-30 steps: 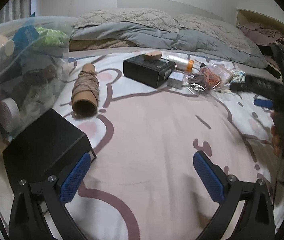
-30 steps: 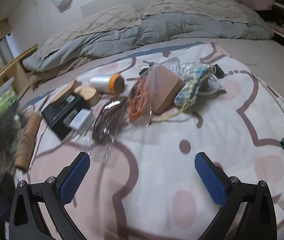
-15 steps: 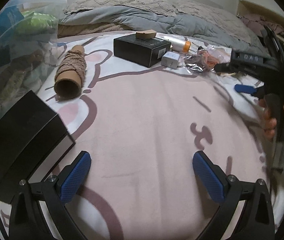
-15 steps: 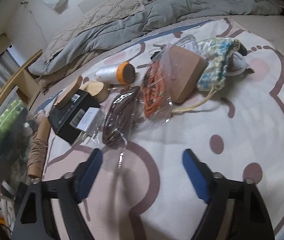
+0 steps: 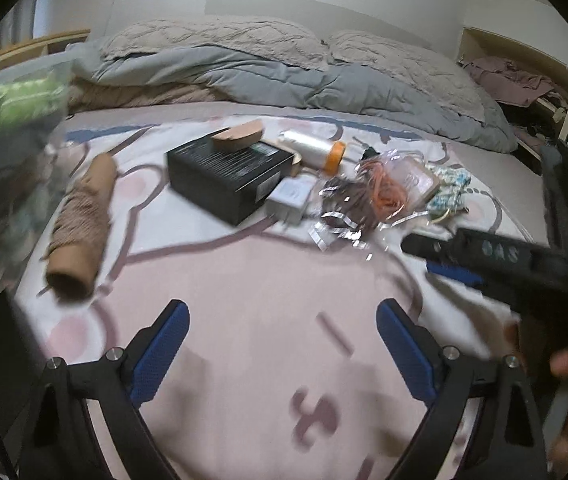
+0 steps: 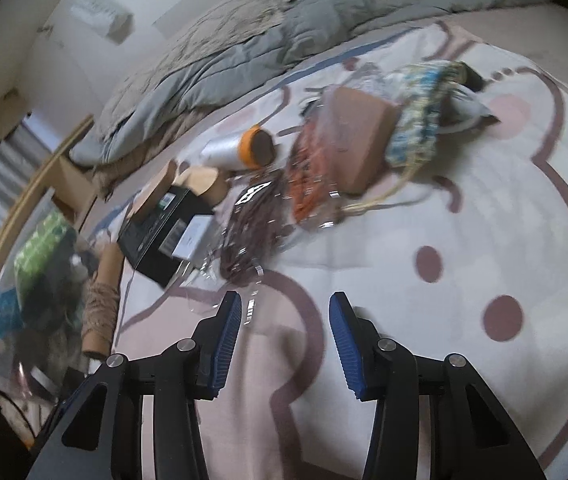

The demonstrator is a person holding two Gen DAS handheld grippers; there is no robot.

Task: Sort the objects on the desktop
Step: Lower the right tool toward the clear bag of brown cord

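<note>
On the bed, the right gripper has neared a clear bag of dark cord, its empty jaws closing. The left gripper, barely closing, holds nothing. A pickup looks imminent.

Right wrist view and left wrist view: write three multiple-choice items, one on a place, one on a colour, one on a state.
1. The small white box lies:
A. against the black box
B. on the pillows
C. inside the clear bin

2. The clear thread spool has an end cap coloured:
A. green
B. orange
C. blue

3. The cord-wrapped cardboard tube is:
A. standing upright
B. hanging
C. lying on its side

Key: 1 A, it touches the black box's near corner; 2 B, the rim is orange; 3 C, its open end faces the left wrist camera.
</note>
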